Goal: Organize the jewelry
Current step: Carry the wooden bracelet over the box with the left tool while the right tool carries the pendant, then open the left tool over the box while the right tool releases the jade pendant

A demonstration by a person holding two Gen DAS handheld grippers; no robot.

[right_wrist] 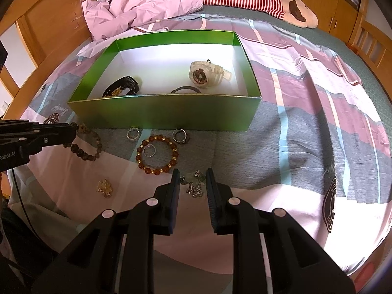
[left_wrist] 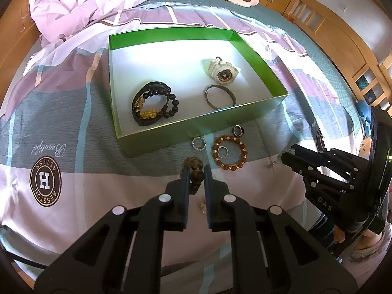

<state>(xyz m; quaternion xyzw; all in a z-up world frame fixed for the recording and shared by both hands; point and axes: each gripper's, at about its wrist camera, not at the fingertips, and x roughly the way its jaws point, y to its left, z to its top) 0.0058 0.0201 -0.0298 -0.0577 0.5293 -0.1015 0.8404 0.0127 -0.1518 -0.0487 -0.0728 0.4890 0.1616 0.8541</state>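
Green cardboard walled the box [left_wrist: 156,137] on the bed [left_wrist: 73,127], already holding a white watch [left_wrist: 221,69], a thin bangle [left_wrist: 219,96] and a black bead bracelet [left_wrist: 154,103]. Your left tongs [left_wrist: 196,171] were clenched on the dark brown bead bracelet [left_wrist: 194,169], pinching a few beads while, in the right view, the rest of the loop [right_wrist: 84,147] lay on the quilt toward 4 o'clock from the tips. The loop's long axis ran roughly from 10 to 4 o'clock in that view. To do this well, you needed to lift straight up until the strand hung clear, then carry it over the near wall at 12 o'clock before releasing; dragging could snag the small crystal ring [left_wrist: 198,144] nearby.

Your right tongs [right_wrist: 192,183] stood part open astride a tangled silver charm piece [right_wrist: 194,183], pads apparently not pressing it. An amber bead bracelet [right_wrist: 156,154] with a ring [right_wrist: 149,150] inside it lay at 11 o'clock from those tips.
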